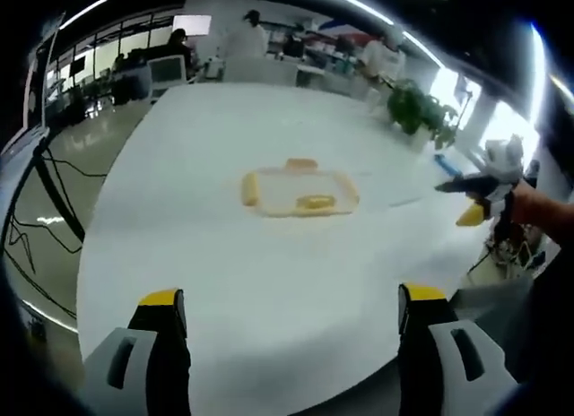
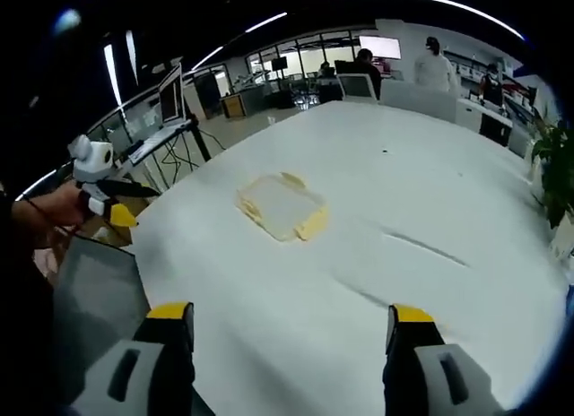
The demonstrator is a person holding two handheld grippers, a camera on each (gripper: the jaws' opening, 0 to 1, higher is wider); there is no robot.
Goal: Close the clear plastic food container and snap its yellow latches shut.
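A long white bench (image 1: pixel 269 281) runs away from the camera in the left gripper view, its surface plain and pale. On it, a little past the middle, lies the clear plastic food container (image 1: pixel 299 193), flat and low, with yellow latches at its nine o'clock, twelve o'clock and near its centre-right. In the right gripper view the same bench (image 2: pixel 430 281) spreads wide, the container (image 2: pixel 282 206) lying towards eleven o'clock of the frame's centre. A faint crease or seam (image 2: pixel 423 247) marks the bench surface at the container's three o'clock.
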